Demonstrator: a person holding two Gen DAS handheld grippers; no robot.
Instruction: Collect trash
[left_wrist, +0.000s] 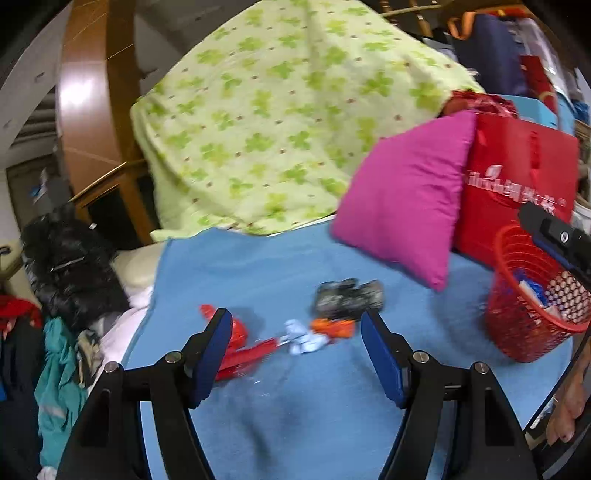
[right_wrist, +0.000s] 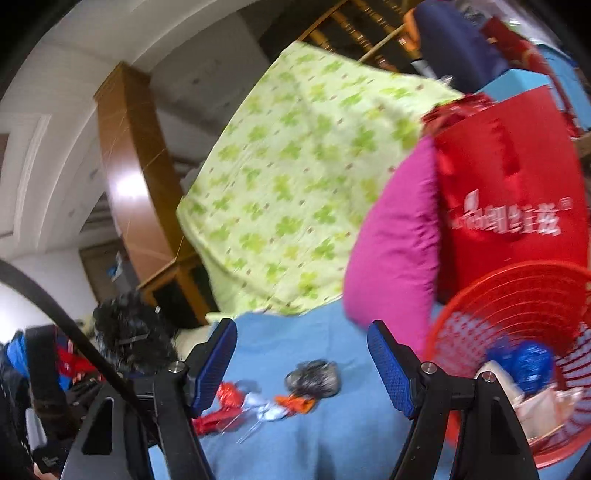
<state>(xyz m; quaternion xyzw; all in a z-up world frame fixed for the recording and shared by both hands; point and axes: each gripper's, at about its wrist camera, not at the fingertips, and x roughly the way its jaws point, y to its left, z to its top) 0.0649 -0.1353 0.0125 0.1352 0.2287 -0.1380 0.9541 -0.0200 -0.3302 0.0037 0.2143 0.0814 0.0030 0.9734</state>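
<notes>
left wrist: the left gripper (left_wrist: 295, 328) hangs wide open and empty over a blue blanket (left_wrist: 332, 406). scraps lie between its jaws: red wrapper (left_wrist: 243, 350), white wad (left_wrist: 304, 338), orange scrap (left_wrist: 334, 328), dark wad (left_wrist: 347, 299). a red basket (left_wrist: 524, 325) stands at right.

right wrist: the right gripper (right_wrist: 301, 354) is wide open, empty, above the same scraps; the basket (right_wrist: 517, 295), just right, holds litter.

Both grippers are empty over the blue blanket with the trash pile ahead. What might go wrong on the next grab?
The red wrapper, white paper scrap, orange scrap and dark crumpled wrapper lie bunched, so one pinch may drop a piece. Fingers could snag the blue blanket. The red basket may tip on soft bedding.
</notes>
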